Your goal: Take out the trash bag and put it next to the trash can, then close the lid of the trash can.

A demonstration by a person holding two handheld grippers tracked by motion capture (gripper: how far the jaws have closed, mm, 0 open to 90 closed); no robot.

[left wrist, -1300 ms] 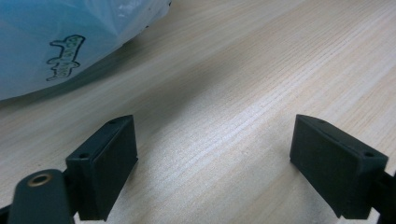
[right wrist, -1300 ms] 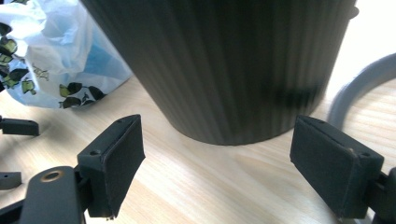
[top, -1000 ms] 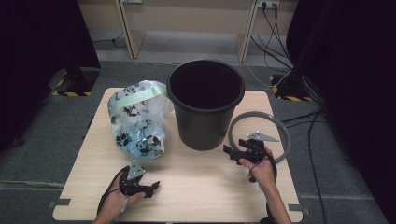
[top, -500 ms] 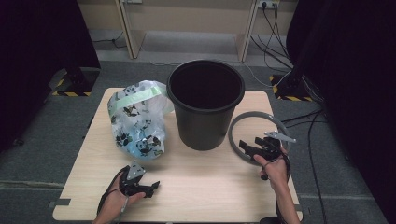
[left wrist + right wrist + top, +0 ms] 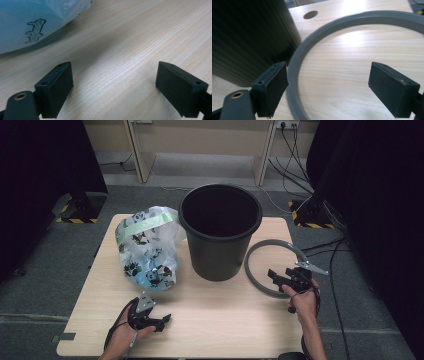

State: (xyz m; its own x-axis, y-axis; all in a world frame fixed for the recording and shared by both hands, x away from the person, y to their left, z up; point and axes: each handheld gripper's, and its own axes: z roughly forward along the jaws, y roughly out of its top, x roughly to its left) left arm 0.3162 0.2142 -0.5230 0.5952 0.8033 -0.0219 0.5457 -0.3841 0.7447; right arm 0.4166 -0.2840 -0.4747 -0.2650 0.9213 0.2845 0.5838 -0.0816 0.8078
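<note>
Right gripper [image 5: 274, 276] low over the right side of the pale wooden table [image 5: 220, 320], jaws spread wide and gripping nothing. In the right gripper view [image 5: 327, 87], seen straddling the near arc of the grey plastic ring [image 5: 294, 82]: left jaw just outside the band and close beside it, right jaw well inside the loop, bare wood between. Whether the left jaw touches the band cannot be told. Held from behind by the person's right hand [image 5: 302, 297], forearm coming in from the bottom edge of the high view.

Grey ring [image 5: 257, 272] lying flat on the table, just to the right of the tall black ribbed plastic bin [image 5: 220, 237], which stands upright near the table's middle with its mouth open and its inside dark. In the right gripper view, ribbed bin wall [image 5: 249, 40] close at the left, beside the ring's curve, and a round hole in the tabletop [image 5: 310, 14] beyond.

Left gripper [image 5: 162, 320] resting near the front left of the table, held by the left hand [image 5: 125, 335], jaws likewise wide apart and holding nothing. In the left gripper view [image 5: 115, 87], only bare wood grain between the jaws, with the clear plastic bag printed with pandas and banded in green [image 5: 30, 22] ahead at upper left. On the high view, the same bag [image 5: 147, 250] sitting bulging just left of the bin, well apart from the ring.
</note>
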